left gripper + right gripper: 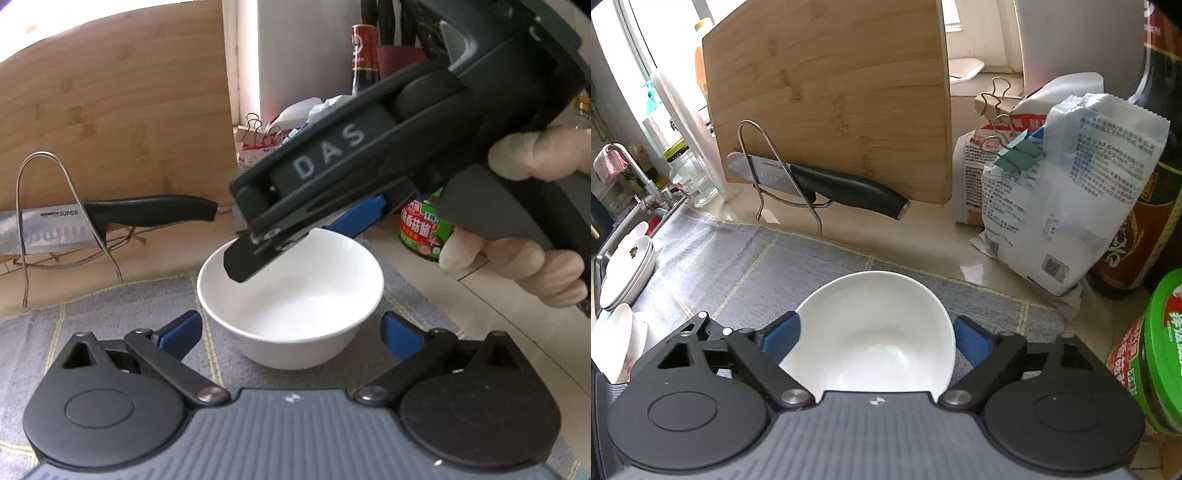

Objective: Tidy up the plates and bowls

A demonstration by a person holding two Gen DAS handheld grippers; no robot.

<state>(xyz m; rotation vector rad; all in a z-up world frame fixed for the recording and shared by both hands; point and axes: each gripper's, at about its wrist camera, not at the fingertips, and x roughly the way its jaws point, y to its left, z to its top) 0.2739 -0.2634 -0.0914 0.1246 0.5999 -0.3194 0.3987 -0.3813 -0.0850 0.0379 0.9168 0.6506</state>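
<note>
A white bowl stands on a grey mat. My right gripper reaches down over it from the upper right of the left wrist view. Its blue pads touch the rim on both sides, so it is shut on the bowl. My left gripper is open. Its blue fingers flank the bowl's near lower wall with a small gap on each side. In the right wrist view, a stack of white plates and another white bowl sit at the far left by the sink.
A bamboo cutting board leans behind a wire rack holding a knife. Clipped food bags, a dark sauce bottle and a green-lidded jar crowd the right. A sink with a tap lies at the left.
</note>
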